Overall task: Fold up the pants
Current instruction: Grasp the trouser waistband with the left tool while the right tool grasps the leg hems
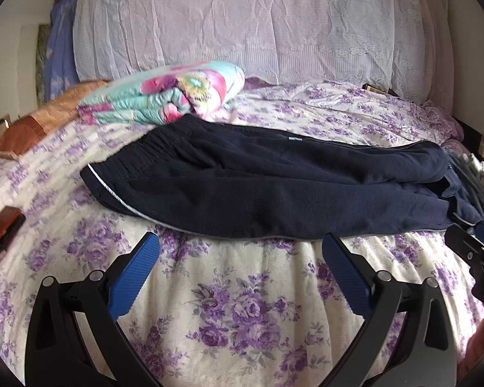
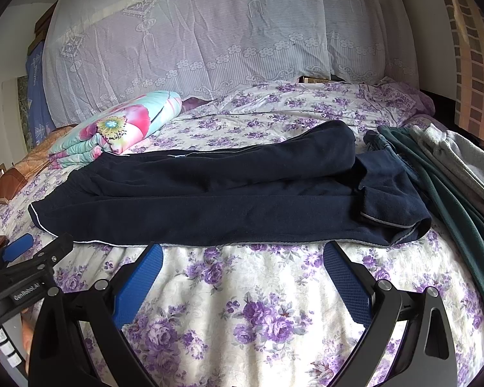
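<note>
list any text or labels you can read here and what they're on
"GenRobot.AI", small and partly blurred, so a likely reading: white print on the black body of the left gripper, seen from the right wrist.
Small light tag on the navy pants: too small to read.
Nothing else legible.

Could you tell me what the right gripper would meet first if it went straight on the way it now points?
Most likely the near edge of the navy pants, just beyond the open right gripper; depth is uncertain.
</note>
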A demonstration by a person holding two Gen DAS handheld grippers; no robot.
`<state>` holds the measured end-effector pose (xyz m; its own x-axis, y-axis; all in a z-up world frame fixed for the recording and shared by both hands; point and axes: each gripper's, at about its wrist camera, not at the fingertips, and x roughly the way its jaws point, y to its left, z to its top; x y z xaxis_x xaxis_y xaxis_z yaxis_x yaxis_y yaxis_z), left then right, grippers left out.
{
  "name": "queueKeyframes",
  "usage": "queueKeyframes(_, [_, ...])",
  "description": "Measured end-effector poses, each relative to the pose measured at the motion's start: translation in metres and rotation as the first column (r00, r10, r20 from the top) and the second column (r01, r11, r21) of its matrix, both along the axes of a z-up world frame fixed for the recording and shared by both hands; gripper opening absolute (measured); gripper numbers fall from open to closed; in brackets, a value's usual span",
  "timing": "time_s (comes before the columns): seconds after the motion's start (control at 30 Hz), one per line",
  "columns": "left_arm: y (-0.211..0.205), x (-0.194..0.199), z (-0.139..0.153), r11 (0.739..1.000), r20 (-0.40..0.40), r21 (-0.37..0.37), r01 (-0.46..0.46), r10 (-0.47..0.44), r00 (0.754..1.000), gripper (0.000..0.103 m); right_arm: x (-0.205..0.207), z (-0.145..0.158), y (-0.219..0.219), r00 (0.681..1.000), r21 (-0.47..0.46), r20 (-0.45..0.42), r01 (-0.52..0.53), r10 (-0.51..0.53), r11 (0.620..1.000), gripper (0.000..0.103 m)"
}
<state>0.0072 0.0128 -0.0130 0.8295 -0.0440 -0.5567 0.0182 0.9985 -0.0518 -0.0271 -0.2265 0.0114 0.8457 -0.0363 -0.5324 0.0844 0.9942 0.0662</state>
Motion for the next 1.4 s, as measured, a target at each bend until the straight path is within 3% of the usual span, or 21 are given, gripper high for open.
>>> queueKeyframes(0.1, [0.022,-0.002,0.003,0.999,-0.028,-0.05,0.002,-0.004,1.0,0.098,-0.002,-0.001,-0.008,1.0,0.018,-0.007,0.004,-0.004,1.0,0.1])
queueKeyframes(0.27, [0.065,0.012,0.015,0.996,-0.074,-0.047,-0.082,0.078,0.994,0.098,-0.014,-0.001,-0.041,1.0,0.122,0.001,0.017,-0.017,0.992,0.1])
queueKeyframes(0.47, [0.111,0.058,-0.001,0.971,-0.214,-0.221,-0.095,0.047,0.976,0.098,-0.02,-0.007,-0.066,0.999,0.149,-0.041,0.035,-0.029,0.988,0.1])
queueKeyframes(0.57, [0.127,0.083,-0.016,0.93,-0.282,-0.351,-0.108,0.005,0.959,0.098,-0.018,-0.009,-0.08,0.997,0.155,-0.061,0.052,-0.042,0.987,0.1])
queueKeyframes(0.73, [0.136,0.113,-0.019,0.891,-0.296,-0.438,-0.119,-0.018,0.955,0.098,-0.006,-0.018,-0.111,0.991,0.255,-0.12,0.088,-0.059,0.963,0.1])
queueKeyframes(0.87, [0.147,0.121,-0.022,0.846,-0.279,-0.516,-0.135,-0.017,0.96,0.097,0.002,-0.041,-0.138,0.978,0.413,-0.199,0.141,-0.062,0.9,0.1])
queueKeyframes(0.9, [0.149,0.12,-0.022,0.841,-0.276,-0.523,-0.14,-0.012,0.961,0.09,0.001,-0.045,-0.146,0.978,0.461,-0.2,0.15,-0.062,0.875,0.1])
queueKeyframes(0.93, [0.149,0.118,-0.021,0.845,-0.275,-0.513,-0.153,0.007,0.961,0.07,-0.001,-0.047,-0.153,0.981,0.505,-0.185,0.151,-0.064,0.85,0.1])
queueKeyframes(0.97, [0.15,0.117,-0.02,0.854,-0.279,-0.493,-0.167,0.027,0.96,0.064,-0.004,-0.047,-0.158,0.983,0.533,-0.171,0.154,-0.072,0.832,0.099])
queueKeyframes(1.03, [0.153,0.115,-0.019,0.856,-0.275,-0.487,-0.172,0.036,0.961,0.035,-0.007,-0.047,-0.167,0.983,0.562,-0.161,0.17,-0.094,0.81,0.099])
queueKeyframes(1.17, [0.16,0.115,-0.018,0.845,-0.265,-0.509,-0.165,0.029,0.964,0.028,-0.004,-0.048,-0.192,0.979,0.663,-0.167,0.198,-0.115,0.722,0.099])
queueKeyframes(1.23, [0.159,0.115,-0.016,0.849,-0.263,-0.502,-0.164,0.03,0.964,0.027,0.004,-0.047,-0.204,0.976,0.683,-0.181,0.214,-0.122,0.699,0.096])
queueKeyframes(1.27, [0.159,0.116,-0.016,0.851,-0.266,-0.498,-0.165,0.031,0.963,0.027,0.012,-0.046,-0.209,0.97,0.66,-0.203,0.235,-0.131,0.713,0.087])
queueKeyframes(1.3, [0.159,0.118,-0.017,0.852,-0.275,-0.495,-0.17,0.032,0.961,0.027,0.021,-0.046,-0.212,0.961,0.606,-0.24,0.261,-0.14,0.751,0.075])
queueKeyframes(1.4, [0.16,0.123,-0.025,0.836,-0.303,-0.517,-0.184,0.023,0.953,0.03,0.039,-0.046,-0.208,0.948,0.436,-0.299,0.235,-0.106,0.869,0.062])
